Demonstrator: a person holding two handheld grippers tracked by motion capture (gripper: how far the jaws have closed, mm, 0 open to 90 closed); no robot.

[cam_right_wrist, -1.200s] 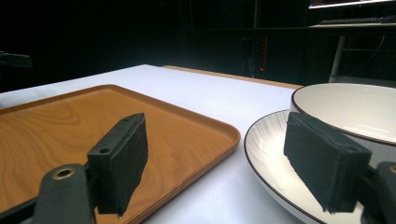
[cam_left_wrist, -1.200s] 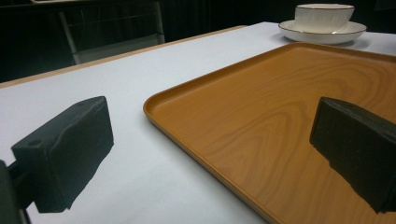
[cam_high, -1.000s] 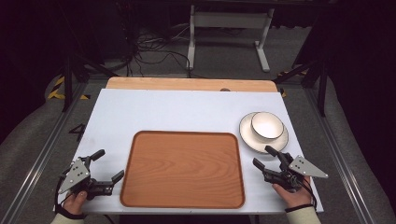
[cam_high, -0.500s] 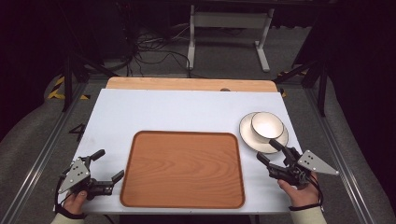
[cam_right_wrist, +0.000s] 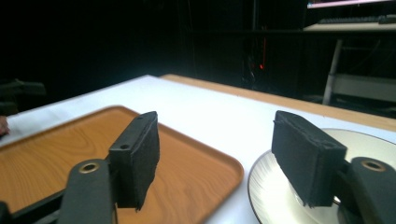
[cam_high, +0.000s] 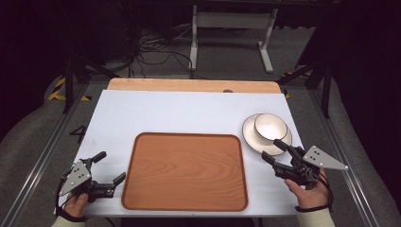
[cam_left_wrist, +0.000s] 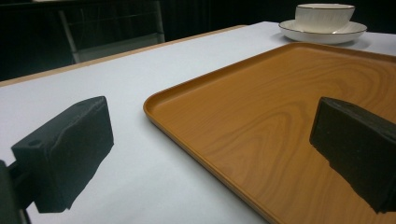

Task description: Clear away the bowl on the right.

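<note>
Bowl (cam_high: 268,126) on saucer (cam_high: 250,137), just right of the tray (cam_high: 184,171) — we judge it awaits pickup. Right gripper (cam_high: 275,152) near the saucer, jaws part-open (lately narrowing), empty. Left gripper (cam_high: 109,168) beside the tray — jaws wide, empty.

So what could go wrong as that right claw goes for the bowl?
The bowl sits loose on a saucer, so grabbing the saucer alone might let the bowl slide off. The right gripper, its jaws just closing a little with nothing between them, could also knock the rim. Both sit near the table's right edge.
</note>
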